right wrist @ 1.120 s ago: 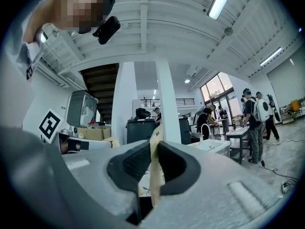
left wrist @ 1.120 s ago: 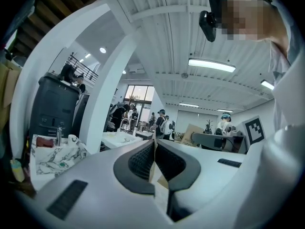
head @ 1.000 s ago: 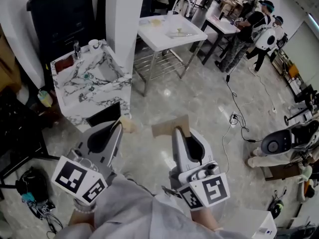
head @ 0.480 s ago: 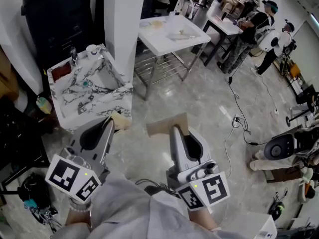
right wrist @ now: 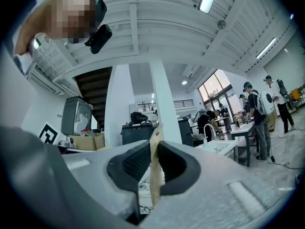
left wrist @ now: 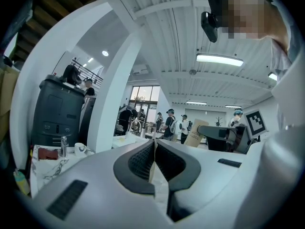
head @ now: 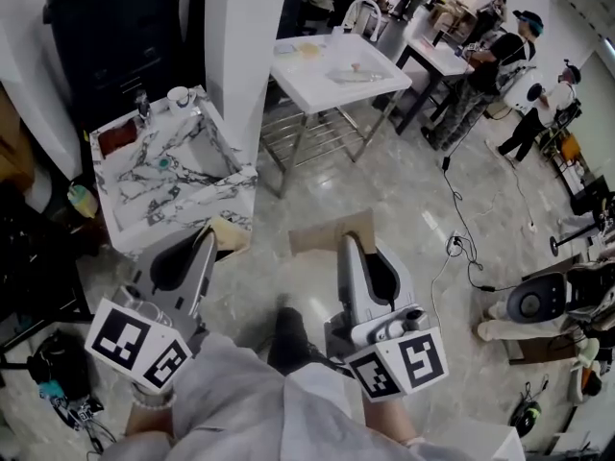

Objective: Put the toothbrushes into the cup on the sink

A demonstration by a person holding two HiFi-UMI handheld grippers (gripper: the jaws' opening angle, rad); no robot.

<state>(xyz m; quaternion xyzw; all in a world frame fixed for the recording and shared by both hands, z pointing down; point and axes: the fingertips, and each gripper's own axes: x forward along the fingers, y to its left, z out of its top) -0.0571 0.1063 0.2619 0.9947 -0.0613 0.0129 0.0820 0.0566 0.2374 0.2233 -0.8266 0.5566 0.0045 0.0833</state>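
Note:
The marble sink [head: 217, 194] stands at the left in the head view, with a white cup [head: 180, 96] and a faucet [head: 144, 105] on its back rim. No toothbrush can be made out. My left gripper [head: 213, 234] hangs just in front of the sink's near edge, shut on a thin beige card [head: 229, 232]. My right gripper [head: 347, 241] is beside it over the floor, shut on a brown cardboard piece [head: 331, 233]. The left gripper view shows the card [left wrist: 153, 165] pinched between the pads, the cup [left wrist: 79, 149] far left. The right gripper view shows the cardboard [right wrist: 155, 168] clamped.
A white pillar [head: 240, 36] rises behind the sink. A white metal-framed table [head: 338, 68] stands beyond it, and people stand at tables at the far right [head: 480, 56]. Cables and a round machine [head: 534, 299] lie on the floor at the right. A black bin [head: 115, 27] is behind the sink.
The left gripper has shifted a little left and down in view. The sink sits slightly closer. A dark shoe now shows between the two grippers. Both grips are unchanged.

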